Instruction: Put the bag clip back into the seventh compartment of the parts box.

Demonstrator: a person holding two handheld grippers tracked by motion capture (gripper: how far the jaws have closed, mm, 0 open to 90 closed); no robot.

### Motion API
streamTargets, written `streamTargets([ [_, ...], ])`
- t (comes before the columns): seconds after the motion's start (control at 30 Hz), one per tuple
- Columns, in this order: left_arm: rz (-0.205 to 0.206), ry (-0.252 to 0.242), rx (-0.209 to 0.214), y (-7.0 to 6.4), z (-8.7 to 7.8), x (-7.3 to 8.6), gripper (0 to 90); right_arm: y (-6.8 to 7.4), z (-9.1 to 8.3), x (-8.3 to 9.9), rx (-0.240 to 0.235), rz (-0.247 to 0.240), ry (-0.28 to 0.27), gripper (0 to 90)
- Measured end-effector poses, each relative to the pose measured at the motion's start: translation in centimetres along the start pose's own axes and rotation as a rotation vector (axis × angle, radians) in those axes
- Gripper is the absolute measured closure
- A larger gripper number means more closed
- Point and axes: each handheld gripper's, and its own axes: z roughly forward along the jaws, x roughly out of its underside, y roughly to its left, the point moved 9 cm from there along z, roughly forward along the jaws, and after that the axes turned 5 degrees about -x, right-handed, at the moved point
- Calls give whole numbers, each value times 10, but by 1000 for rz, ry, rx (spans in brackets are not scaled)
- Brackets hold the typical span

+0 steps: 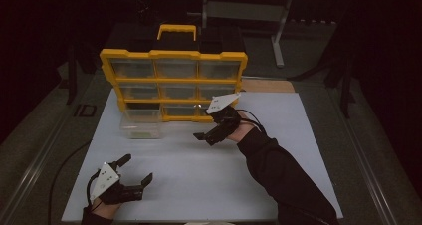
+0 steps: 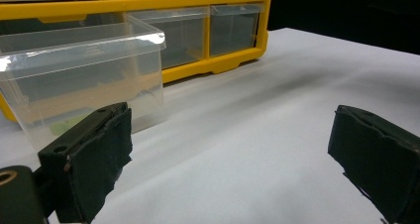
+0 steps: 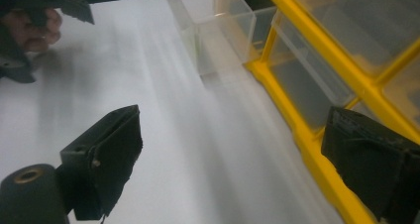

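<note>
A yellow organizer (image 1: 174, 80) with clear drawers stands upright at the back of the white board (image 1: 209, 180). One clear drawer (image 1: 142, 125) is out of it and sits on the board at its lower left corner; something small and greenish lies in this drawer (image 2: 84, 80). My left gripper (image 1: 136, 168) is open near the front left edge, its pads (image 2: 94, 149) pointing at the drawer from a distance. My right gripper (image 1: 211, 127) is open and empty just in front of the organizer's bottom row, one pad (image 3: 371, 169) over the yellow frame (image 3: 307, 140).
A black case with a yellow handle (image 1: 176, 32) sits behind the organizer. A grey metal stand (image 1: 278, 36) is at the back right. A wooden strip (image 1: 268, 85) lies at the board's far right edge. A cable (image 1: 59, 170) trails off the left.
</note>
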Motion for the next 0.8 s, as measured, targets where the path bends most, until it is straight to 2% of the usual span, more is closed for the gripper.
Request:
streamTargets([
  [0.2,-2,-3,2,0,0,0,33,0,-10,13,13,21,-15,88],
  [0.5,-2,-8,3,0,-1,-1,33,-2,-31,36,59,46,-38,88],
  [0.67,2,-6,4,-1,0,-1,33,-2,-39,45,82,37,-52,88],
  [0.8,3,-5,4,-1,-1,-1,33,-2,-47,57,90,64,-67,88],
])
